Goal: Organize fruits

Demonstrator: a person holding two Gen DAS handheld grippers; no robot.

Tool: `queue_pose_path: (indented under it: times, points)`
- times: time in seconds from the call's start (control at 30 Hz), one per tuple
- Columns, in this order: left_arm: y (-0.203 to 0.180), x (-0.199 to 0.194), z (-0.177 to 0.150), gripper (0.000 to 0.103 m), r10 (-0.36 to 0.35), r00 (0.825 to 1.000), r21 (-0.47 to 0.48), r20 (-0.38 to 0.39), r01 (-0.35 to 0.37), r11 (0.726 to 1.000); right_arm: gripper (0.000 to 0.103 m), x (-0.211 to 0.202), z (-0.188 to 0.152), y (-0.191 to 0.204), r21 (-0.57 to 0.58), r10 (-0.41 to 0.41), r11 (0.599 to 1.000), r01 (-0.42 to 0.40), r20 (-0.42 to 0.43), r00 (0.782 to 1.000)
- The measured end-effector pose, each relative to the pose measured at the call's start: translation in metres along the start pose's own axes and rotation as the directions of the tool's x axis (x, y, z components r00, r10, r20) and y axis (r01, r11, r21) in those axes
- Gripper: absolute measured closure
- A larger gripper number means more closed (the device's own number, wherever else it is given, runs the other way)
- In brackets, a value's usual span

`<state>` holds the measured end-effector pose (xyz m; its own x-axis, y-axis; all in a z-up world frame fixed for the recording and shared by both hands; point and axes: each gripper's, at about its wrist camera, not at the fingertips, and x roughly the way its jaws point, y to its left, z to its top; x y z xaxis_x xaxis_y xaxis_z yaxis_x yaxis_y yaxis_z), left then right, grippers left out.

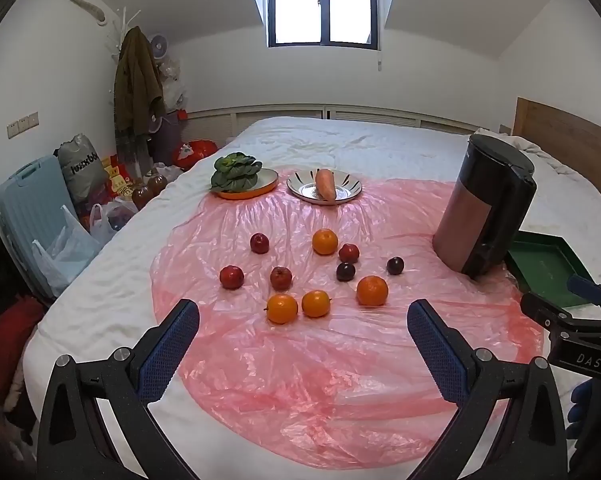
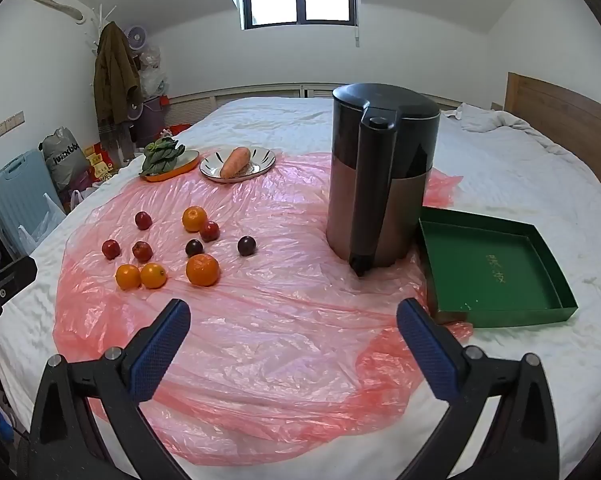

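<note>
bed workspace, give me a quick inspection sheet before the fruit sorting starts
surface: white bed with a crumpled pink plastic sheet over it
job's things: four oranges, six small red and dark fruits loose on the sheet; green tray empty
clutter: dark kettle, greens on an orange plate, carrot on a striped plate
grippers: left gripper and right gripper, jaws wide, nothing between them
cables: nothing seen
surroundings: blue suitcase, bags, hanging coat, window

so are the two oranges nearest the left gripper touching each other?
Cannot tell. In the left wrist view a thin gap seems to separate the left orange from the right orange; in the right wrist view their edges seem to meet.
</note>
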<state>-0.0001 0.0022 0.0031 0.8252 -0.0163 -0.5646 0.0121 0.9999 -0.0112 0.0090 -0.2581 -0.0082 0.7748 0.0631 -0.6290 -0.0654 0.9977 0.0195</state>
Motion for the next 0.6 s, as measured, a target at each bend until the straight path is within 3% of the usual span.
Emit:
queue_pose_path:
  times: [0.6]
  points:
    - [-0.0059,0.0027,-0.0026,0.001,0.005,1.0,0.027,0.003,-0.005,1.0,0.0,0.0025,-0.0017,0.0006,0.0,0.004,1.0,-0.004,0.0,1.0]
